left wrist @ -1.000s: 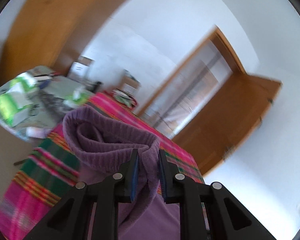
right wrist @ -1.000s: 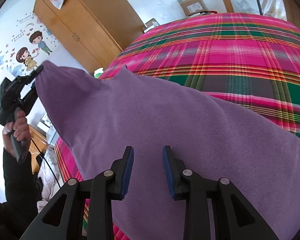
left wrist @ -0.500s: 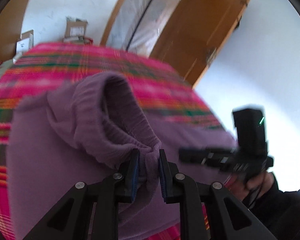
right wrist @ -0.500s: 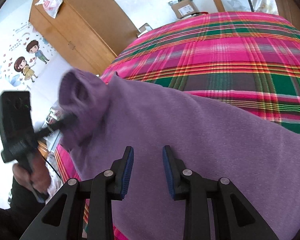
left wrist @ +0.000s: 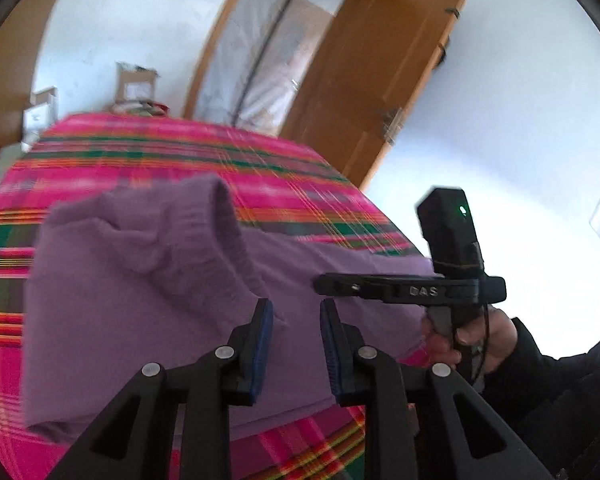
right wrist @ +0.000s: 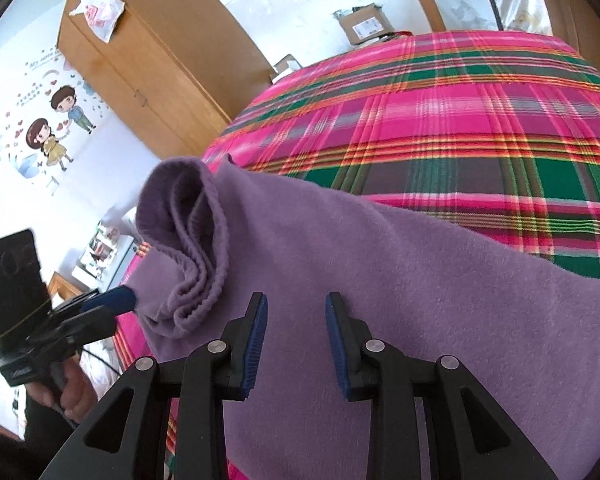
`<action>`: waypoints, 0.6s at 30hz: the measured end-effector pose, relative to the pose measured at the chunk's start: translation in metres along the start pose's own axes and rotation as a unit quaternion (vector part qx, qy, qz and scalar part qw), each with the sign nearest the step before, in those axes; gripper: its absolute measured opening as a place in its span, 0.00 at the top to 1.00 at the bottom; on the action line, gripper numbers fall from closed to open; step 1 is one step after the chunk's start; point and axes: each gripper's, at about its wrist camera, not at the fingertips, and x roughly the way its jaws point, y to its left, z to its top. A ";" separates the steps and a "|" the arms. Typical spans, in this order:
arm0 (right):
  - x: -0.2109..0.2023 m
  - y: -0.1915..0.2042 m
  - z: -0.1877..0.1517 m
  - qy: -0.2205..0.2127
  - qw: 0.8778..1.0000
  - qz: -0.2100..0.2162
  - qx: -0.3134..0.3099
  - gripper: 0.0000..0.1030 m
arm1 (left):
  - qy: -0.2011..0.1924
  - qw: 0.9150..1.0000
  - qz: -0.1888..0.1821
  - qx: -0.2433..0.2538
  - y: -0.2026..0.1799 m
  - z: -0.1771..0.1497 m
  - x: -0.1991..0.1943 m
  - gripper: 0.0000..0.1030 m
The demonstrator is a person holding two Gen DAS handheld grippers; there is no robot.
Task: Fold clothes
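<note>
Your left tool is opening, its blue pads apart with nothing pinched between them; the ribbed cuff of the purple sweater slumps just ahead of its tips. That sweater lies spread on the bed, over the pink and green plaid blanket, with the cuff doubled back onto the body at the left end. Your right tool hovers over the sweater's middle, pads moderately apart and gripping nothing. Behind the bed stand a wooden wardrobe, a cardboard box and an open door.
</note>
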 end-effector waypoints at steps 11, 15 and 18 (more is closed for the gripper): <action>0.000 0.046 0.014 -0.015 0.995 0.046 -0.084 0.64 | -0.014 0.986 0.117 -0.122 0.072 -0.023 -0.012 0.76; 0.023 0.070 0.026 0.007 0.990 0.061 -0.127 0.64 | -0.010 0.985 0.114 -0.129 0.076 -0.028 -0.007 0.76; 0.051 0.074 0.035 0.035 0.988 0.064 -0.135 0.64 | -0.007 0.985 0.113 -0.133 0.079 -0.030 -0.008 0.76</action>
